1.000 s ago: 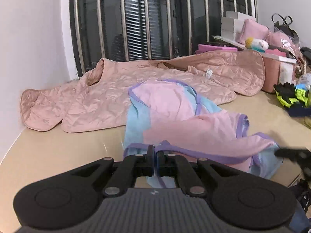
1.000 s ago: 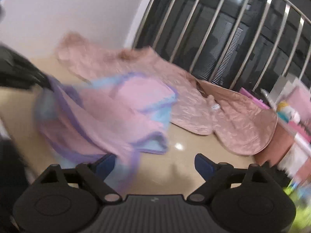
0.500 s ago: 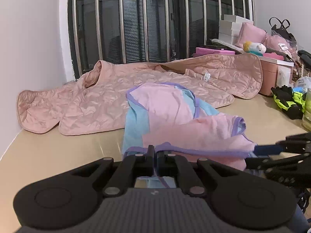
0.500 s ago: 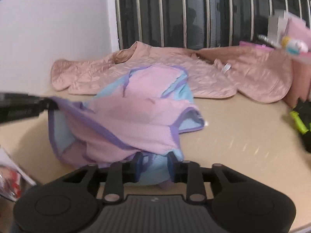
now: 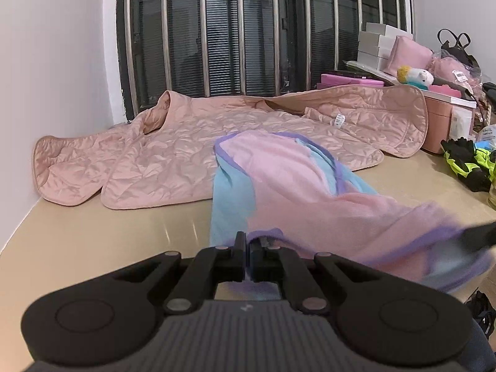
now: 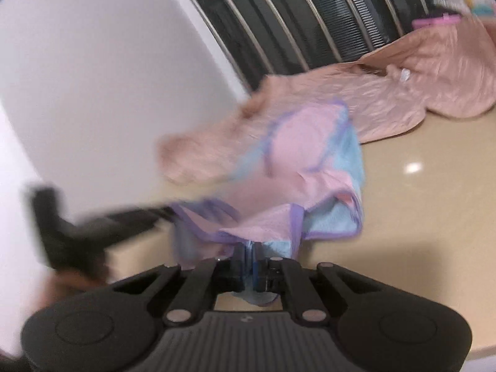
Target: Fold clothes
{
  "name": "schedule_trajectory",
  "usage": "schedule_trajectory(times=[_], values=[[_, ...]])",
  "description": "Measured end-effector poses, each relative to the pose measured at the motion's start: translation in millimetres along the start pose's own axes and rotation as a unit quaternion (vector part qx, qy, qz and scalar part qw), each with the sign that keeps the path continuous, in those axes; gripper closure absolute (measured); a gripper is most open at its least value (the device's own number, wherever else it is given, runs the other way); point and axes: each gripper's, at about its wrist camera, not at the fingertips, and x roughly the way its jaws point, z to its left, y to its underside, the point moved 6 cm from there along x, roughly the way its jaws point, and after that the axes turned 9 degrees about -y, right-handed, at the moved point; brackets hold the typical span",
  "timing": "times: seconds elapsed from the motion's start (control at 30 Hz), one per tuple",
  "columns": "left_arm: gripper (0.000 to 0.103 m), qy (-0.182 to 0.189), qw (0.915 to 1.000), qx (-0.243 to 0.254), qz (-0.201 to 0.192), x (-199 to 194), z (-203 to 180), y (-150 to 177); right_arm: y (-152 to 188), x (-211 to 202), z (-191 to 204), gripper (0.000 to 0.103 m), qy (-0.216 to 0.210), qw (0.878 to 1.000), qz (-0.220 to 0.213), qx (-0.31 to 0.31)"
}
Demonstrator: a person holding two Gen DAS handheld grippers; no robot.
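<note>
Pink-blue garment (image 5: 288,183), one; quilted jackets (image 5: 173,155), one.

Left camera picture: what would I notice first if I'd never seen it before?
A pink and blue garment with purple trim, in the middle of the tan table. The left gripper and right gripper both pinch its near edge. Behind it a big peach quilted jacket sprawls below the barred window.
</note>
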Motion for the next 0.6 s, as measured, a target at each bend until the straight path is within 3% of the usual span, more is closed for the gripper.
schedule_trajectory(times=[0.03, 0.1, 0.13, 0.2, 0.23, 0.3, 0.4, 0.5, 0.6], values=[[0.101, 0.002, 1.0, 0.001, 0.001, 0, -1, 1, -2, -8, -2, 0.099, -0.02, 1.0, -0.014, 0.004], [0.101, 0.002, 1.0, 0.003, 0.004, 1, -2, 2, -1, -16, -10, 0.095, 0.003, 1.0, -0.023, -0.001], [0.101, 0.003, 1.0, 0.005, 0.005, 0, -3, 4, 2, -15, -15, 0.091, 0.054, 0.998, -0.02, -0.013], [0.101, 0.004, 0.9999, 0.007, 0.006, -1, -5, 5, 8, -8, -16, 0.065, 0.153, 0.986, -0.002, -0.06], [0.101, 0.005, 0.9999, 0.008, 0.006, -2, -6, 6, 12, -3, -9, 0.063, 0.176, 0.98, 0.004, -0.091], [0.101, 0.005, 0.9999, 0.009, 0.005, -5, -6, 6, 19, 8, 11, 0.063, 0.195, 0.969, 0.011, -0.15], [0.101, 0.011, 0.9999, 0.008, -0.002, -12, -7, 3, 27, 28, 43, 0.063, 0.189, 0.956, 0.024, -0.221], [0.101, 0.017, 0.9997, 0.012, -0.014, -20, -9, -1, 33, 56, 55, 0.065, 0.234, 0.924, 0.048, -0.3], [0.101, 0.016, 0.9995, 0.016, -0.021, -25, -9, -3, 33, 77, 49, 0.066, 0.267, 0.906, 0.075, -0.319]])
